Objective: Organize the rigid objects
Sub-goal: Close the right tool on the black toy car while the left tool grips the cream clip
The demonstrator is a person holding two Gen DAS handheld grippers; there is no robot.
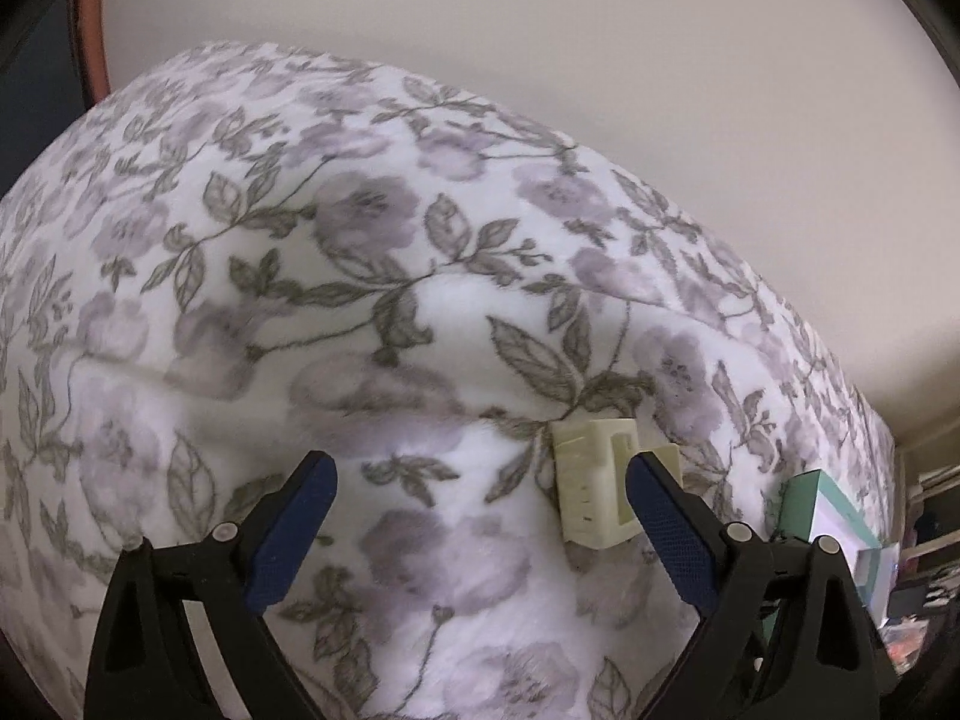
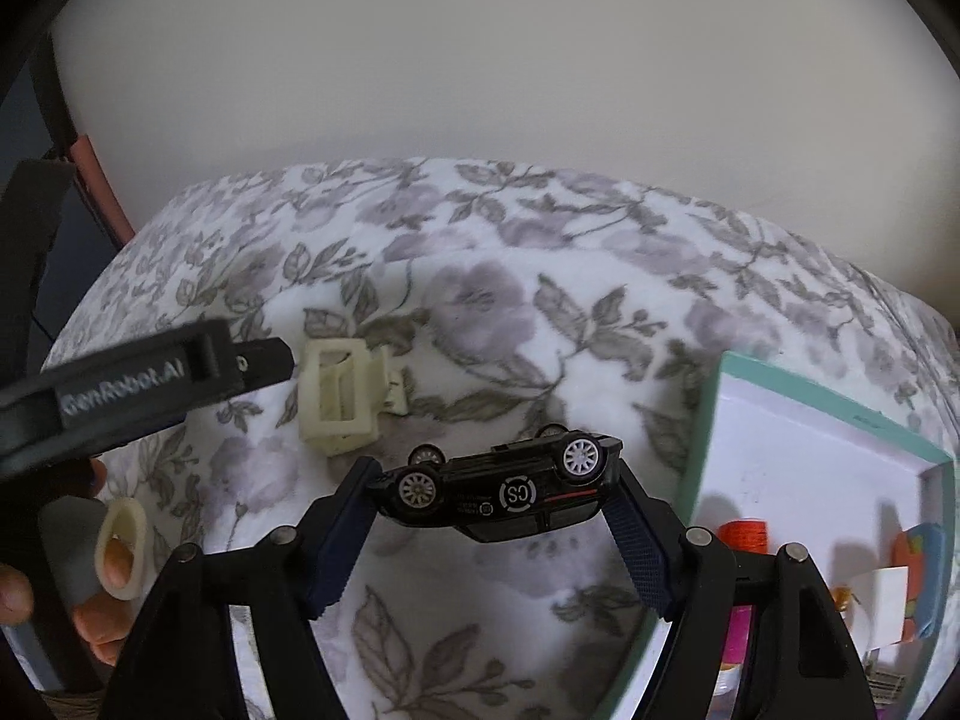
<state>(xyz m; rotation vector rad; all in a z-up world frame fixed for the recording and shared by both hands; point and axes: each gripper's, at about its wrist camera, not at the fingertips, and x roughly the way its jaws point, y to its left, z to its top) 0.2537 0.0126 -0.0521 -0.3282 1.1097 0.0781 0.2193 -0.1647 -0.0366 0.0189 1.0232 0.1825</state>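
A cream hair claw clip (image 1: 591, 483) lies on the floral blanket (image 1: 360, 240), just inside the right finger of my left gripper (image 1: 480, 474), which is open and touches nothing. In the right wrist view the same clip (image 2: 339, 396) sits beyond the left gripper's arm (image 2: 138, 384). My right gripper (image 2: 495, 480) is shut on a black toy car (image 2: 498, 489), held upside down with its wheels up, above the blanket. A teal-edged open box (image 2: 828, 414) stands to the right of the car.
The box holds an orange spool (image 2: 744, 534), a white card (image 2: 888, 600) and other small items. Its teal outer side (image 1: 804, 504) shows at the right in the left wrist view. A person's hand (image 2: 102, 600) grips the left tool's handle. A plain wall runs behind the bed.
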